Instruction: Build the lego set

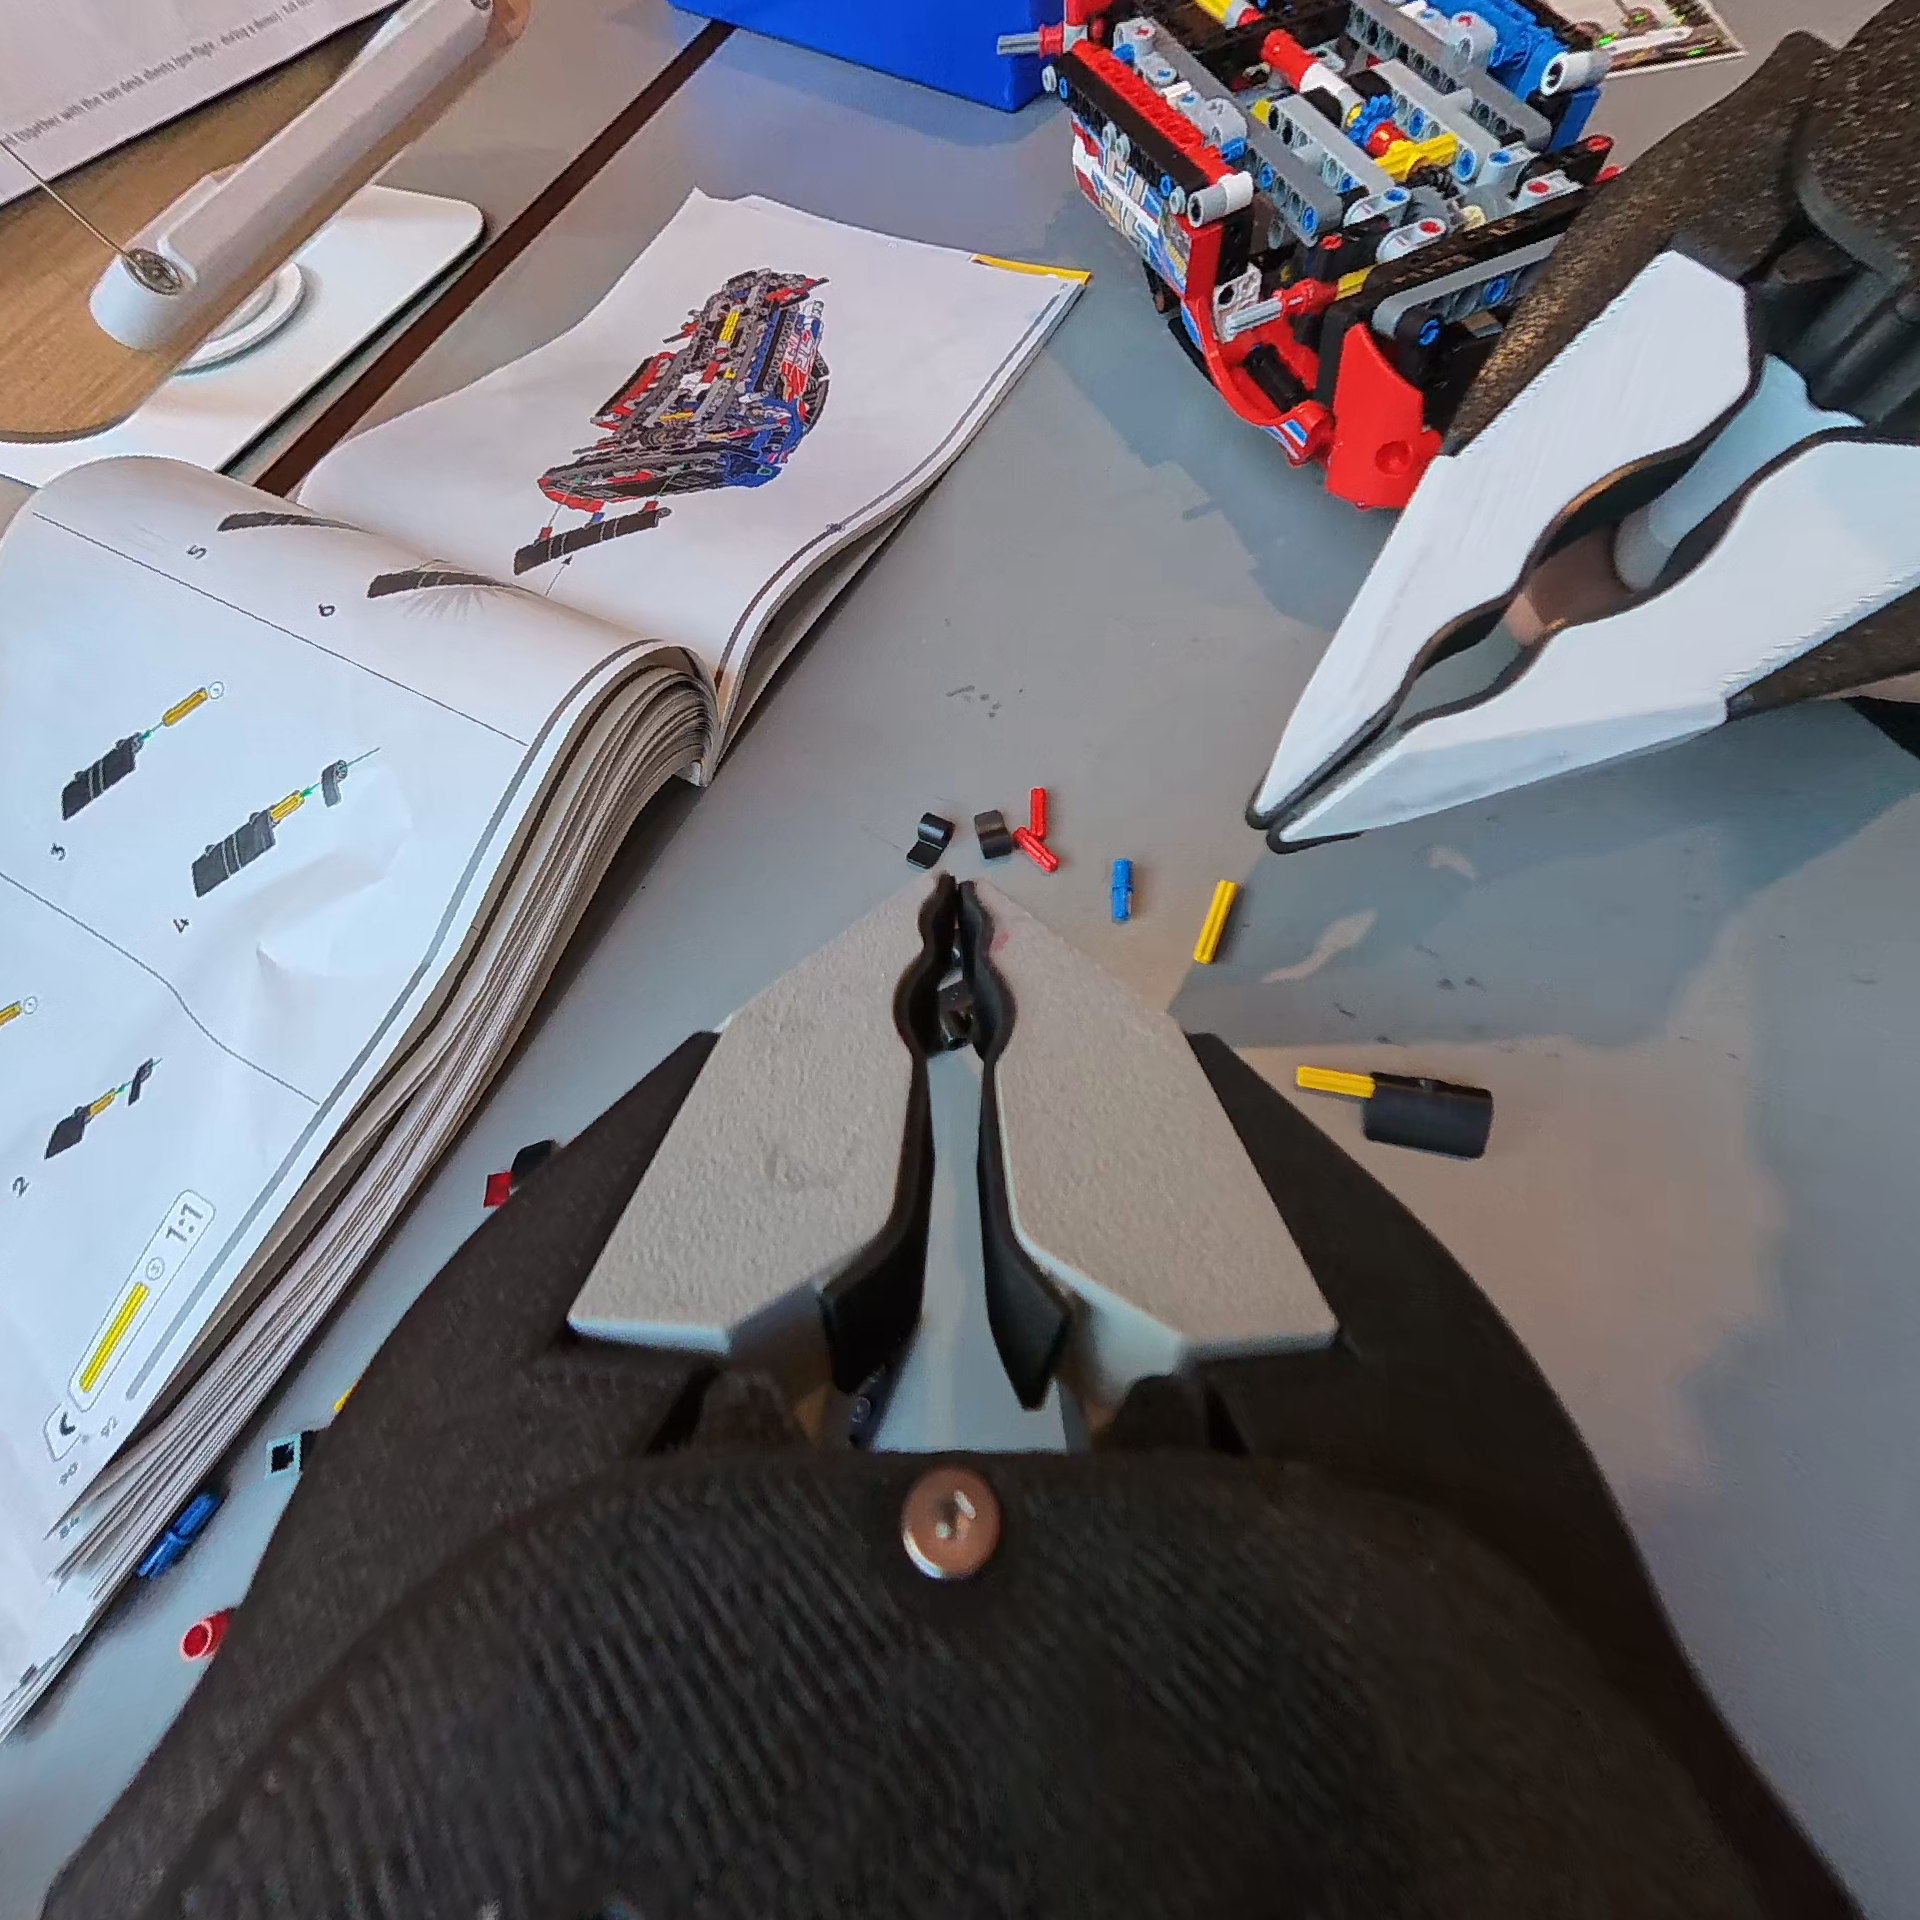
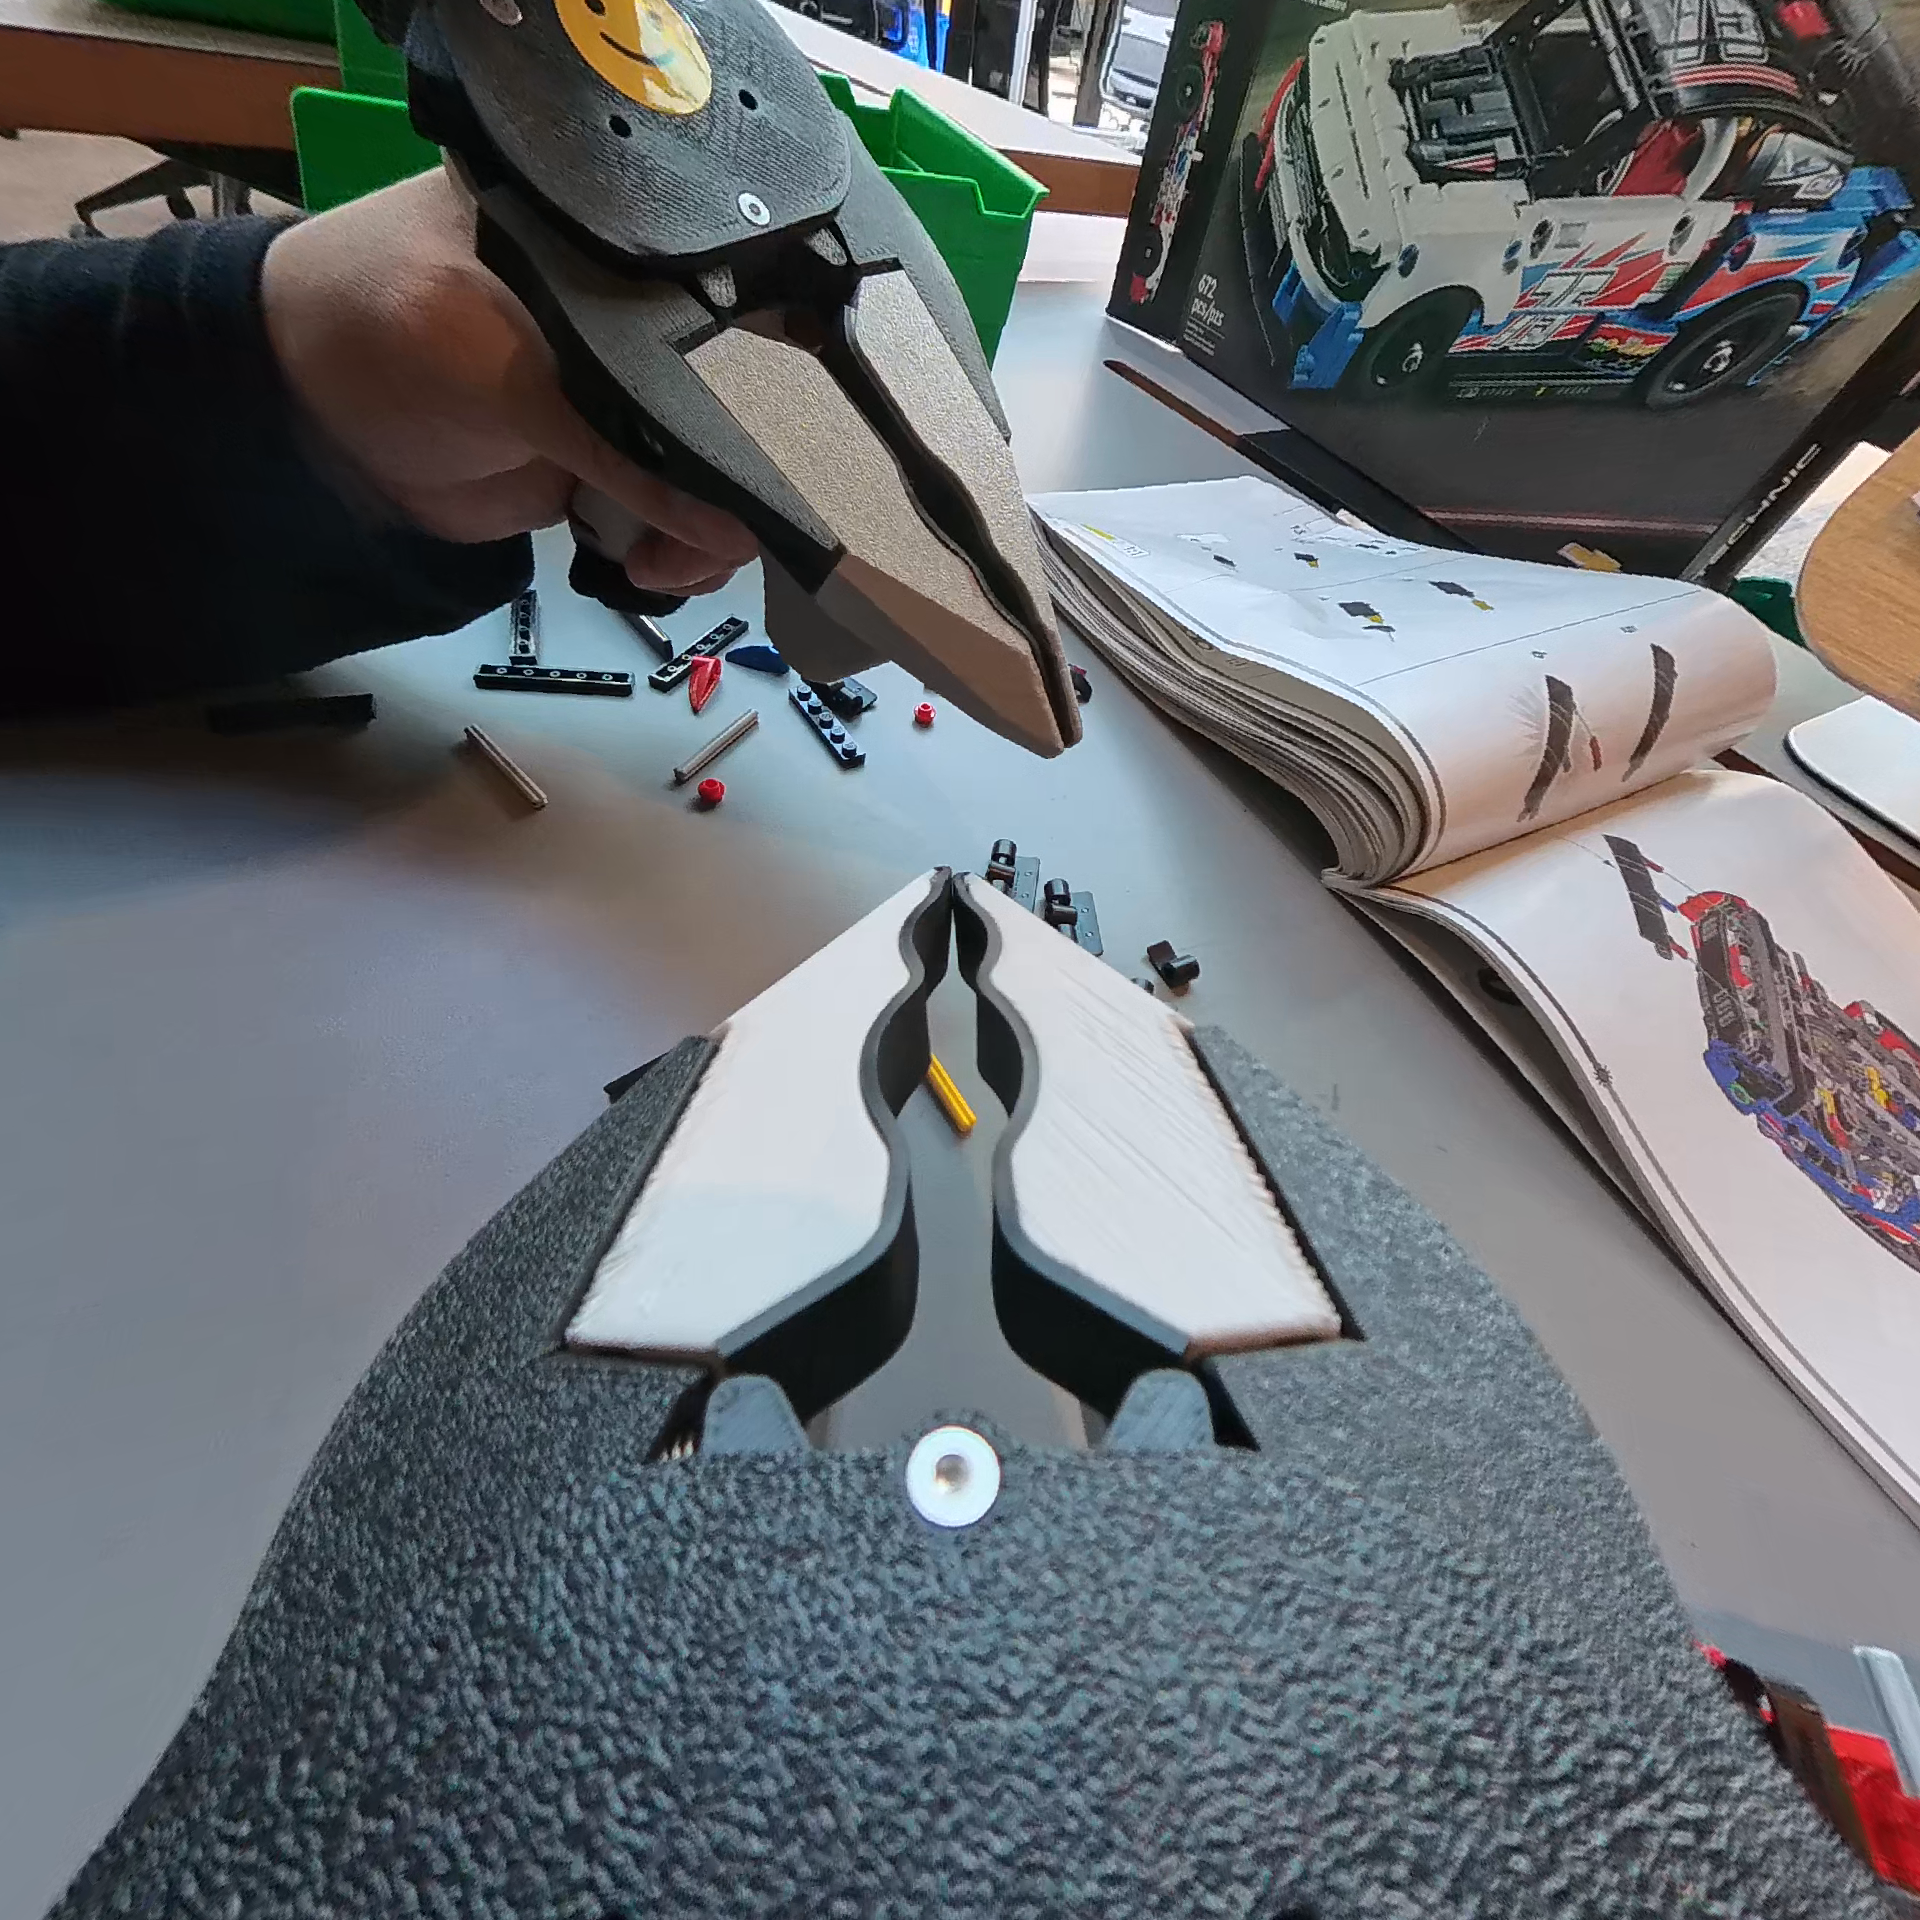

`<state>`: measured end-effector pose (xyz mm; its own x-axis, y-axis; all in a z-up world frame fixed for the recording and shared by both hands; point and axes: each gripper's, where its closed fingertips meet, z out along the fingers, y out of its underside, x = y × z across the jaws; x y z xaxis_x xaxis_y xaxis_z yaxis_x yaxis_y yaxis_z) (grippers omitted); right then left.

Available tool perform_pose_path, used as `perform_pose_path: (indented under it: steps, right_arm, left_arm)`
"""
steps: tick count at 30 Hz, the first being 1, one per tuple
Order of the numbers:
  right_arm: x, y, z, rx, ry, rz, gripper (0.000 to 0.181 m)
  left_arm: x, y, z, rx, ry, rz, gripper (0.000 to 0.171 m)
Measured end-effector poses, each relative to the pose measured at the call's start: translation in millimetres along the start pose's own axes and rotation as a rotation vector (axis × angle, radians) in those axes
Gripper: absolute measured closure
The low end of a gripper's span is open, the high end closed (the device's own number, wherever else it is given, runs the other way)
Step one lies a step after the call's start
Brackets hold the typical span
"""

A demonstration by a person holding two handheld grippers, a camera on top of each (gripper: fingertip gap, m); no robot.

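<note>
My left gripper (image 1: 956, 888) is shut, its tips just short of two small black clips (image 1: 930, 840) on the grey table (image 1: 1039, 623). A small black piece (image 1: 954, 1013) shows in the hollow between its fingers; I cannot tell whether it is held. A hand holds the left gripper above the table in the right wrist view (image 2: 1065, 740). My right gripper (image 2: 951, 878) is shut and empty, and shows in the left wrist view (image 1: 1273, 826). A yellow axle (image 2: 951, 1091) lies under it. The partly built red, grey and blue model (image 1: 1330, 208) stands far right.
The open instruction booklet (image 1: 416, 727) lies left, also in the right wrist view (image 2: 1455, 727). Red pins (image 1: 1034, 831), a blue pin (image 1: 1121, 890), a yellow axle (image 1: 1214, 920) and a black connector (image 1: 1429, 1114) lie loose. The set's box (image 2: 1558, 208) and green bins (image 2: 935, 177) stand behind. About 6 cm separates my left fingertips from my right. From the right gripper's tips to the yellow axle (image 1: 1214, 920) is close to 6 cm.
</note>
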<state>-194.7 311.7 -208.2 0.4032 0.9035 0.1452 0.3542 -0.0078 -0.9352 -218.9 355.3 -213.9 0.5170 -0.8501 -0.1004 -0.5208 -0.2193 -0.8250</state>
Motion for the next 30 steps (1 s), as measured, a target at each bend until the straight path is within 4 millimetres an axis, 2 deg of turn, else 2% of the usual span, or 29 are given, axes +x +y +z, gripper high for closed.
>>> perform_pose_path:
  steps: [5,14,20,24,28,30]
  right_arm:
    - [1,-1,-1,0.008,0.004,0.006,0.181]
    - [-2,4,-3,-0.021,0.0,-0.009,0.179]
    - [-30,33,-11,-0.209,-0.194,0.083,0.171]
    - [-42,44,-18,-0.275,-0.273,0.105,0.171]
    - [-55,48,-13,-0.322,-0.305,0.097,0.157]
    - [-58,49,-10,-0.338,-0.303,0.066,0.156]
  left_arm:
    - [-9,1,-2,0.001,-0.032,-0.03,0.171]
    - [-38,10,-10,0.021,-0.078,-0.225,0.171]
    - [-37,11,-10,0.008,-0.082,-0.21,0.171]
    - [-35,10,-10,0.0,-0.087,-0.184,0.171]
    - [-41,11,-13,0.001,-0.113,-0.193,0.171]
    - [-46,11,-16,0.01,-0.126,-0.212,0.171]
